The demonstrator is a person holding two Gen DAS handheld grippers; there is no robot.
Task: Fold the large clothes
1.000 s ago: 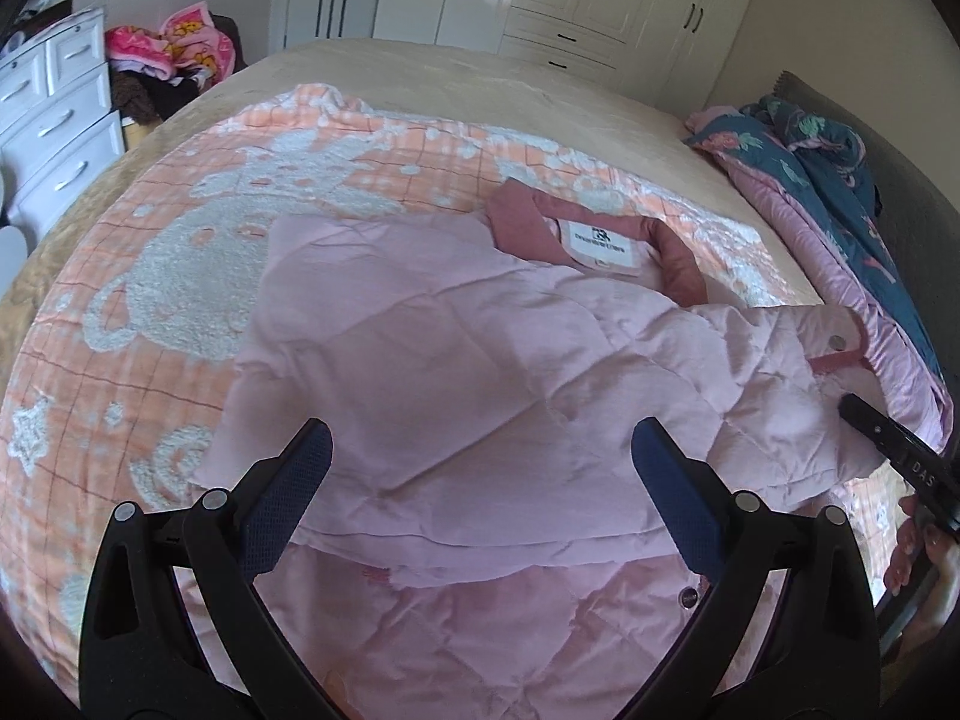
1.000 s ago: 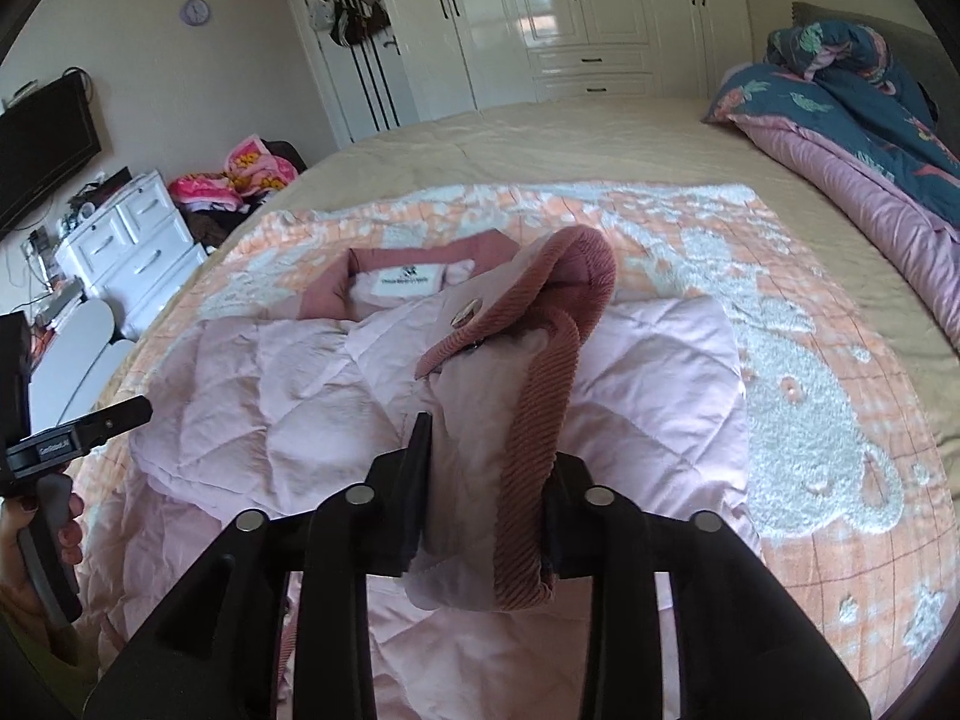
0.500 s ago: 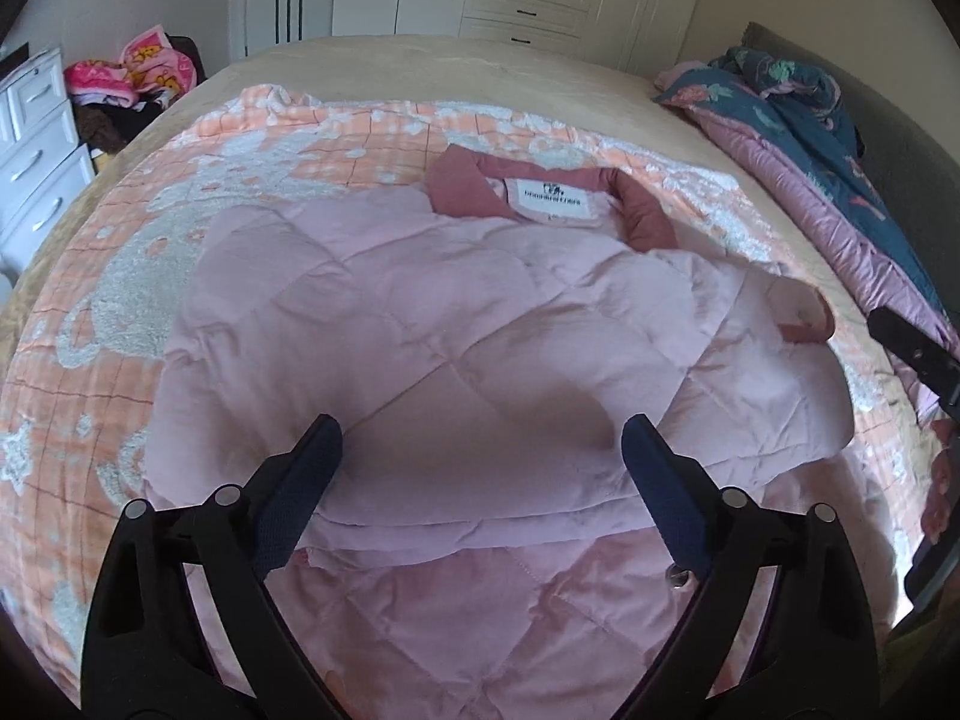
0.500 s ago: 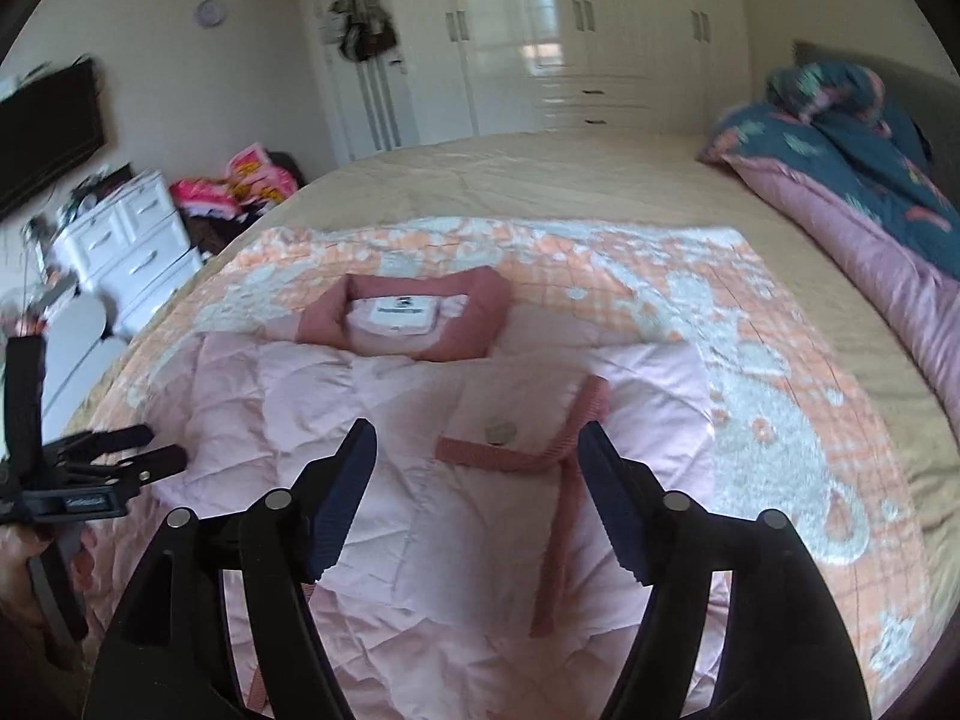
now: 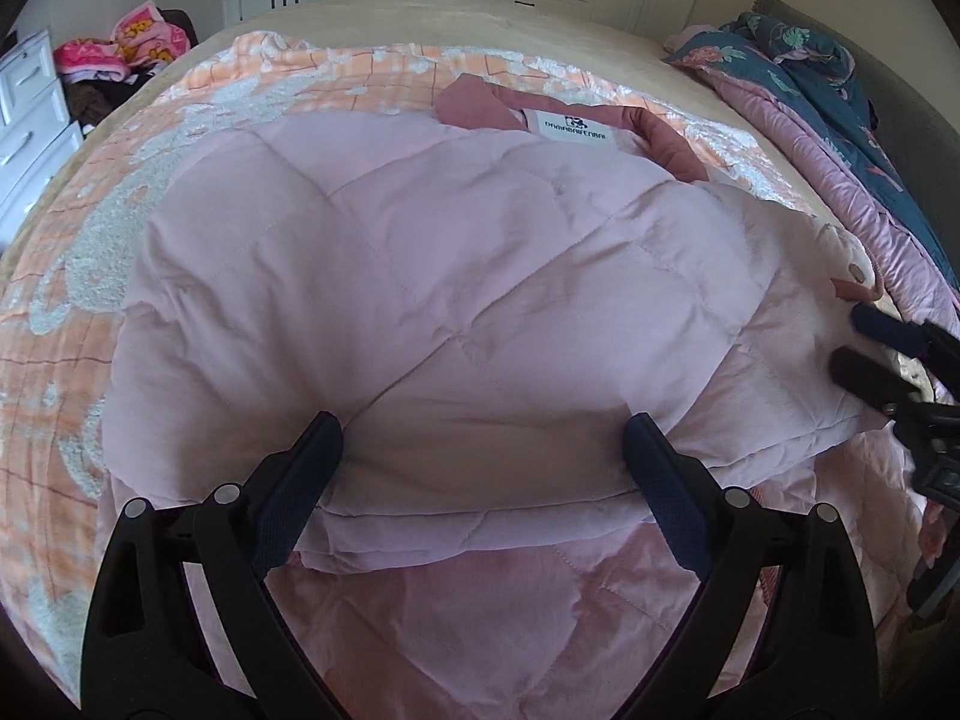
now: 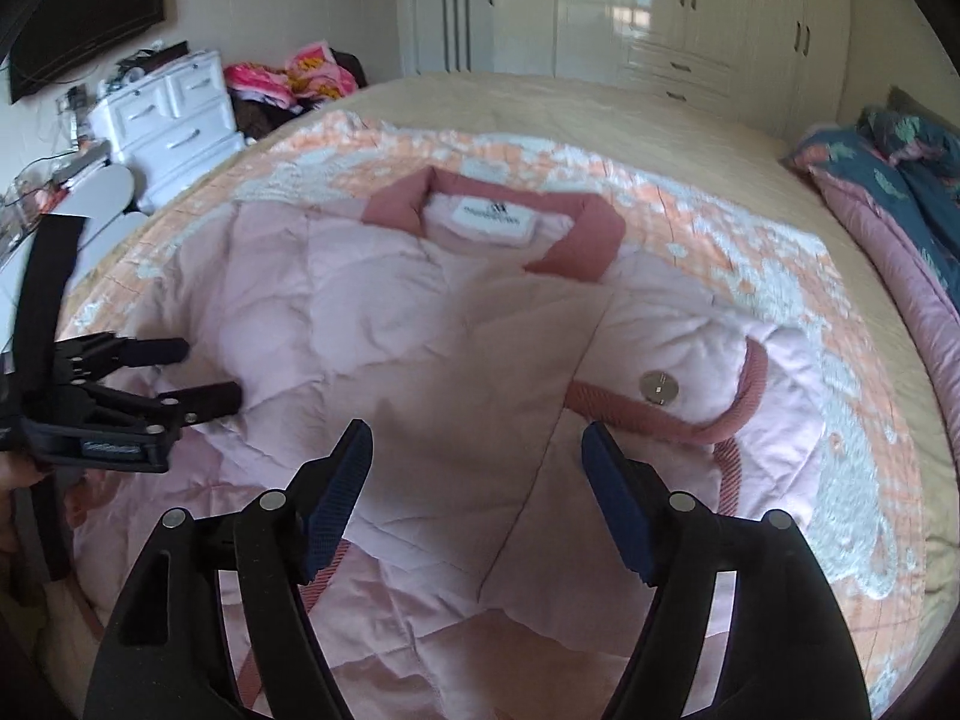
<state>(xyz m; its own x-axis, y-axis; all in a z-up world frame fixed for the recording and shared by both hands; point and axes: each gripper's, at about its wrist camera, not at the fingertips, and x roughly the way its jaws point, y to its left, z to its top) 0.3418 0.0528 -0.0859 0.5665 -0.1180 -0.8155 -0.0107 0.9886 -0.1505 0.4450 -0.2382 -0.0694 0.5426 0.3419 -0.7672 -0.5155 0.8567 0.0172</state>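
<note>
**Both grippers wide over the jacket**

Left hand-held gripper point(image 5: 483, 447) spread wide, tilted down, fingertips at the folded pink jacket point(image 5: 432, 276), pinching nothing. Right hand-held gripper point(image 6: 477, 462) spread too, empty above the jacket, which lies mid-bed point(image 6: 540, 102).
</note>
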